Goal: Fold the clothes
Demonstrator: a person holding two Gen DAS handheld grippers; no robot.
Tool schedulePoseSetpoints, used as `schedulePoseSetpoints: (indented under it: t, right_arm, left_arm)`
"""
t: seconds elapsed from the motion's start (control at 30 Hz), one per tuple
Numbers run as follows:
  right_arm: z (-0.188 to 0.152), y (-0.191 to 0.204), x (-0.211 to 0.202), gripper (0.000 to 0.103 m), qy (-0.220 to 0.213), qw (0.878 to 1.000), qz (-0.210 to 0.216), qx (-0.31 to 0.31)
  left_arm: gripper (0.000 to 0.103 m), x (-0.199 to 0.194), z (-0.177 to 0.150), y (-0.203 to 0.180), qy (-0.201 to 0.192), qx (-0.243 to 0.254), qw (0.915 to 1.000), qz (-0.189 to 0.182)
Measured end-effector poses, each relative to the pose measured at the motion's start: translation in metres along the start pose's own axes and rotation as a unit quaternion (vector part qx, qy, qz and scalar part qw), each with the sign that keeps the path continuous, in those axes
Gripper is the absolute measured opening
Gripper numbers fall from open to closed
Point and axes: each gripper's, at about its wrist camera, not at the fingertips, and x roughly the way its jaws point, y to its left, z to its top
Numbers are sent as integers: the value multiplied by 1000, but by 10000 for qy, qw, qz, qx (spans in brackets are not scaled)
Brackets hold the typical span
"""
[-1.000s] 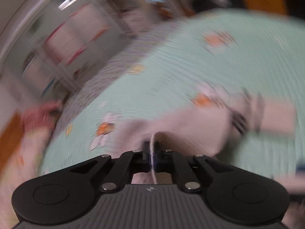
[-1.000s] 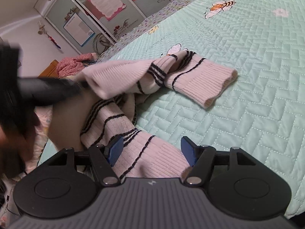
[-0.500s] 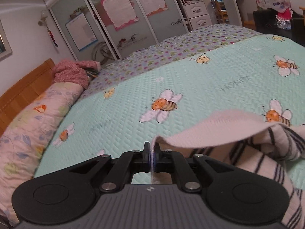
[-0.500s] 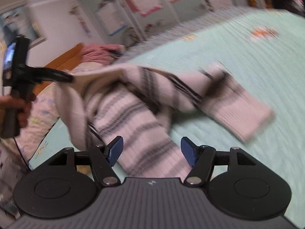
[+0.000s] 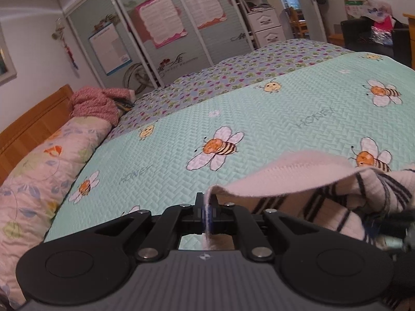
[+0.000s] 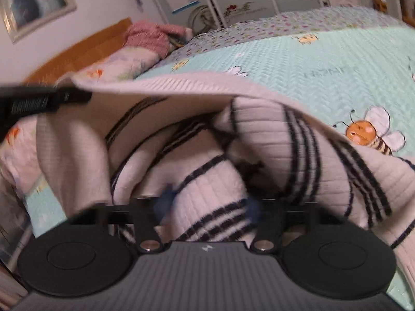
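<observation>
A cream ribbed sweater with thin black stripes (image 5: 298,176) hangs lifted above the mint bee-print bedspread (image 5: 259,119). My left gripper (image 5: 207,215) is shut on the sweater's hem edge and holds it up. In the right wrist view the sweater (image 6: 212,186) bunches in folds right in front of the camera. My right gripper (image 6: 207,207) is open, with its blue-padded fingers on either side of a striped fold of the sweater. The left gripper's black fingers (image 6: 52,98) show at the left, pinching the hem.
A floral pillow roll (image 5: 39,171) and a wooden headboard (image 5: 28,121) run along the left. A pink garment (image 5: 96,103) lies at the bed's head. Wardrobe doors (image 5: 168,39) stand behind, drawers (image 5: 267,26) and dark furniture (image 5: 368,36) at the far right.
The left gripper swung up with the hem and has steadied. The right gripper moved in close, and the sweater now fills the space between its fingers, which have narrowed slightly.
</observation>
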Motion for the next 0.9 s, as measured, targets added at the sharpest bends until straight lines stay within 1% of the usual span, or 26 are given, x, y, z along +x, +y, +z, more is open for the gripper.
schedulePoseSetpoints:
  t: [0.03,0.1,0.2,0.27,0.33,0.43,0.57,0.77,0.83,0.9]
  right_arm:
    - [-4,4,-5,23,-9,10000,26,-30]
    - [-10,8,-22,15,-83,9997,227,49]
    - [-14,6,-64,10,-307,9952,796,482]
    - [-9,-3,-97,10,-575,9881,1162,828]
    - [-3,-18,-129,9,-893,9779,1466,1194]
    - [7,-42,-172,9,-1435,9619,1647,1644]
    - [13,-69,-206,9,-1951,9479,1601,1945]
    - [15,-106,-249,9,-2605,9257,1475,2314]
    - [12,-117,-255,9,-2702,9243,1267,2380]
    - [5,-129,-255,9,-2705,9231,1071,2516]
  left_arm:
    - [4,1,0,3,22,-54,10000,19]
    - [4,2,1,9,65,-166,9998,50]
    - [4,1,2,15,79,-255,9996,116]
    - [4,-1,0,19,85,-318,9993,191]
    - [5,0,-4,22,134,-402,9987,266]
    - [5,3,-12,25,298,-565,9974,330]
    - [5,5,-27,22,522,-708,9954,371]
    - [6,4,-60,8,859,-747,9934,145]
    - [7,3,-71,4,990,-741,9923,65]
    - [7,2,-81,0,1092,-710,9915,27]
